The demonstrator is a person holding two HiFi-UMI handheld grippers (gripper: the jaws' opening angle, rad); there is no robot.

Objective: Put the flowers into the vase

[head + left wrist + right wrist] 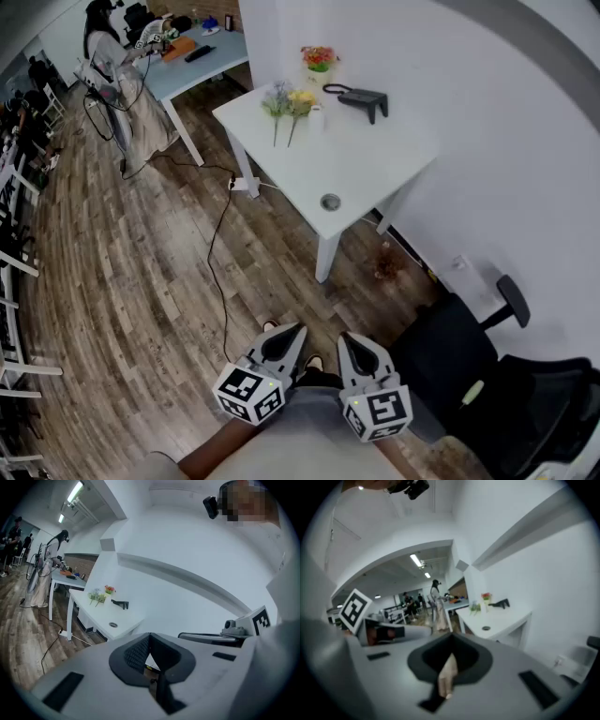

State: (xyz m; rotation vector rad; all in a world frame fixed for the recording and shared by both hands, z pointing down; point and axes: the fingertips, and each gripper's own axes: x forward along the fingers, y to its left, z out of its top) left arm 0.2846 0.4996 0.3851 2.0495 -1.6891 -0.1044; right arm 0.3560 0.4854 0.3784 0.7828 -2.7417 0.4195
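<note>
Not started yet: flowers (289,101) lie on the surface (361,161), while the left claw (292,336) and right claw (350,344) are closed, empty, well apart from it.

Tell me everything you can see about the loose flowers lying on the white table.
Two loose flowers lie side by side on the white table, near its left corner in the head view. One head is pale lilac, the other yellow. Their thin green stems run toward the table's near edge. They lie flat on the tabletop. A small white object stands close on their right, but whether it touches them is too small to tell.
</note>
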